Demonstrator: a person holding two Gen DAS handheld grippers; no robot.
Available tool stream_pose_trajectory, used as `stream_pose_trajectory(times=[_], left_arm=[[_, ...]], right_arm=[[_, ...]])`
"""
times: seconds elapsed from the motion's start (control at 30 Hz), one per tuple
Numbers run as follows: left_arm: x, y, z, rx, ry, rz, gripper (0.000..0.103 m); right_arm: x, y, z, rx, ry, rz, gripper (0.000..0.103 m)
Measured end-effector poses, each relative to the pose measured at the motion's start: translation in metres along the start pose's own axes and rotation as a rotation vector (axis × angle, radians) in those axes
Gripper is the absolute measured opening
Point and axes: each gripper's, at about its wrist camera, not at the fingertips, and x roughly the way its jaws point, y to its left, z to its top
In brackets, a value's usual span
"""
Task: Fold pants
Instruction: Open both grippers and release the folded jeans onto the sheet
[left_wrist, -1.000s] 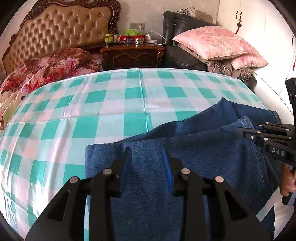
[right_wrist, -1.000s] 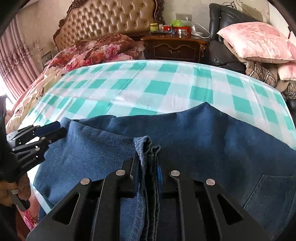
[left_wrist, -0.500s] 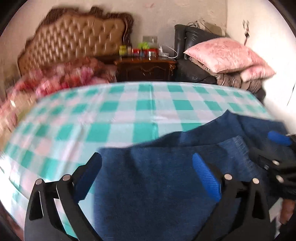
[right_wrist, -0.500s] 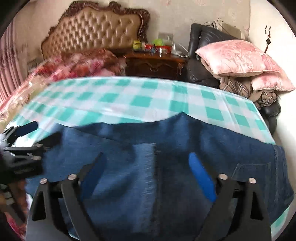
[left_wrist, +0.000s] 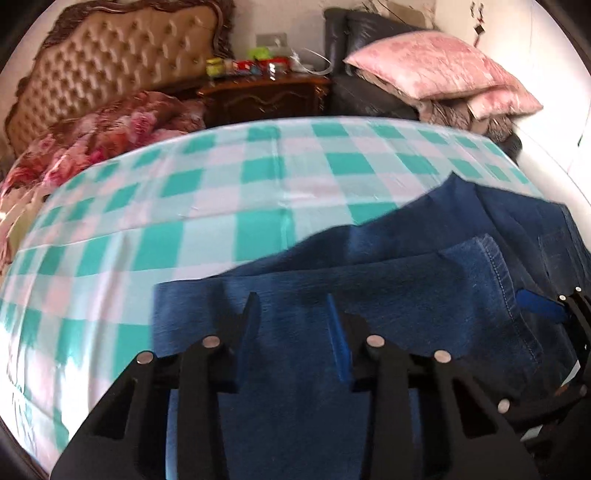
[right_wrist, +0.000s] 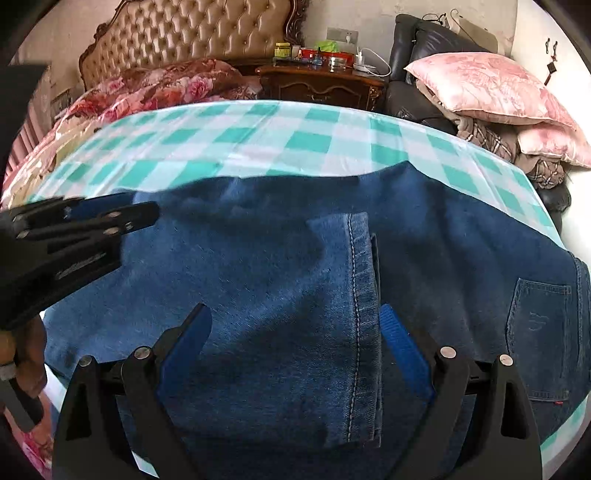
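Note:
Blue jeans (left_wrist: 406, 288) lie folded on the checked bed sheet (left_wrist: 221, 206), one leg laid back over the rest. My left gripper (left_wrist: 293, 321) hovers over the folded end; its jaws are closing with flat denim below them and nothing pinched. It also shows at the left of the right wrist view, left gripper (right_wrist: 110, 218), held by a hand (right_wrist: 26, 354). My right gripper (right_wrist: 295, 332) stands wide open over the jeans (right_wrist: 258, 277). The stitched leg hem (right_wrist: 364, 295) lies loose between its fingers, near the right blue pad. One right gripper pad (left_wrist: 539, 308) shows at the left wrist view's right edge.
A back pocket (right_wrist: 539, 325) faces up at the right. Behind the bed are a tufted headboard (right_wrist: 192, 33), a floral quilt (right_wrist: 162, 85), a dark nightstand (right_wrist: 321, 85) with small items, and pink pillows (right_wrist: 487, 85) on a dark sofa. The sheet's far half (right_wrist: 258, 136) is bare.
The right gripper let go of the bunched hem and opened wide; the hem now lies flat. The left gripper opened wide half a second ago and has narrowed again.

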Motion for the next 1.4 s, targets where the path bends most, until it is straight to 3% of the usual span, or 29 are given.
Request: stream_pose_trajectory(times=[0.1, 0.4, 0.5, 0.67, 0.8, 0.9, 1.0, 1.1, 1.13, 1.23, 1.4], left_arm=[[0.019, 0.0, 0.002, 0.02, 0.038, 0.016, 0.037], [0.024, 0.055, 0.02, -0.059, 0.041, 0.164, 0.037], [-0.001, 0.055, 0.015, -0.091, -0.012, 0.086, 0.037], [-0.026, 0.028, -0.034, -0.061, 0.0, 0.002, 0.037], [-0.036, 0.031, -0.079, -0.069, 0.017, 0.094, 0.039], [-0.053, 0.042, -0.099, -0.103, 0.001, 0.18, 0.059], [-0.075, 0.047, -0.11, -0.164, -0.04, 0.129, 0.056], [-0.086, 0.025, -0.115, -0.103, -0.069, 0.069, 0.053], [-0.084, 0.018, -0.117, -0.089, -0.061, 0.052, 0.048], [-0.07, 0.014, -0.125, -0.088, -0.015, 0.082, 0.037], [-0.076, 0.021, -0.134, -0.108, -0.021, 0.084, 0.038]], right_arm=[[0.011, -0.003, -0.006, 0.019, 0.05, 0.007, 0.087], [0.012, -0.005, -0.014, 0.014, 0.053, 0.005, 0.087], [0.013, -0.006, -0.014, 0.015, 0.053, 0.008, 0.087], [0.013, -0.005, -0.014, 0.014, 0.052, 0.008, 0.087], [0.013, -0.004, -0.014, 0.012, 0.053, 0.008, 0.087], [0.013, -0.005, -0.014, 0.01, 0.052, 0.008, 0.087], [0.013, -0.005, -0.014, 0.01, 0.051, 0.006, 0.087], [0.014, -0.008, -0.014, 0.028, 0.056, 0.013, 0.088], [0.014, -0.008, -0.014, 0.03, 0.055, 0.015, 0.088], [0.014, -0.009, -0.014, 0.025, 0.054, 0.013, 0.088], [0.015, -0.008, -0.014, 0.023, 0.053, 0.011, 0.089]])
